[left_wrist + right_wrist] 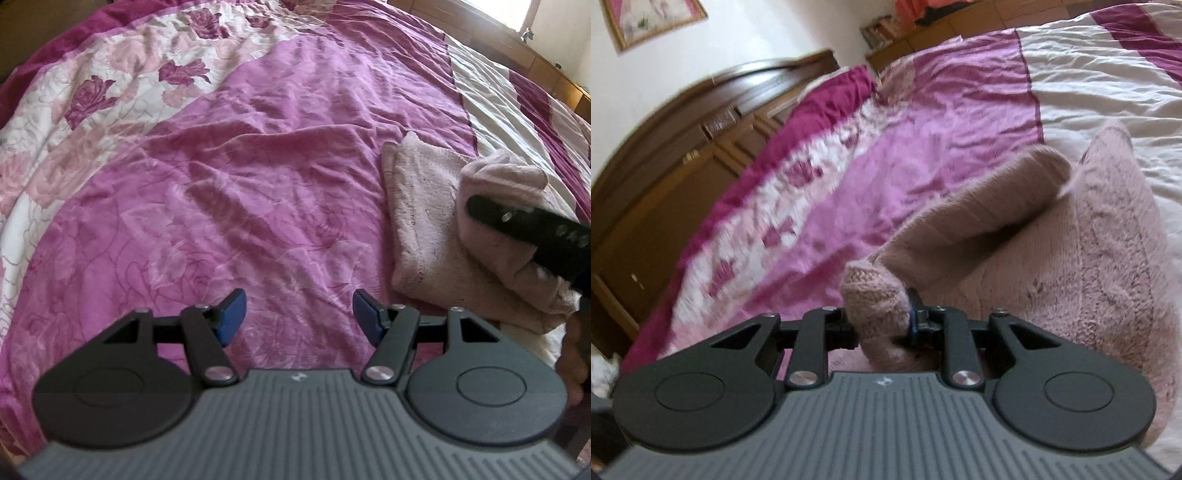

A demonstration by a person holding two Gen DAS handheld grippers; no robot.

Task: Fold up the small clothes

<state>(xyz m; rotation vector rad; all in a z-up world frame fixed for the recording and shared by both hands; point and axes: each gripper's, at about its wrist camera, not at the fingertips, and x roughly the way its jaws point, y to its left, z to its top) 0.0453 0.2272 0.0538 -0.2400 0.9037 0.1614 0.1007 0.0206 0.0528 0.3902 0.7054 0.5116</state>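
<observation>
A pale pink knitted garment [421, 221] lies partly folded on the right side of the bed. My right gripper [881, 325] is shut on a bunched edge of this knitted garment [1089, 258], and a fold of it rises from the rest toward the jaws. From the left wrist view the right gripper [480, 206] shows as a dark finger pressed into the lifted pink fabric. My left gripper [299, 314] hovers open over bare bedspread to the left of the garment, blue pads wide apart with nothing between them.
A purple, white and rose-patterned bedspread [240, 166] covers the bed. A white band of the cover [1108, 85] lies beyond the garment. Dark wooden cabinets [665, 177] line the far side, with a framed picture [650, 18] on the wall above.
</observation>
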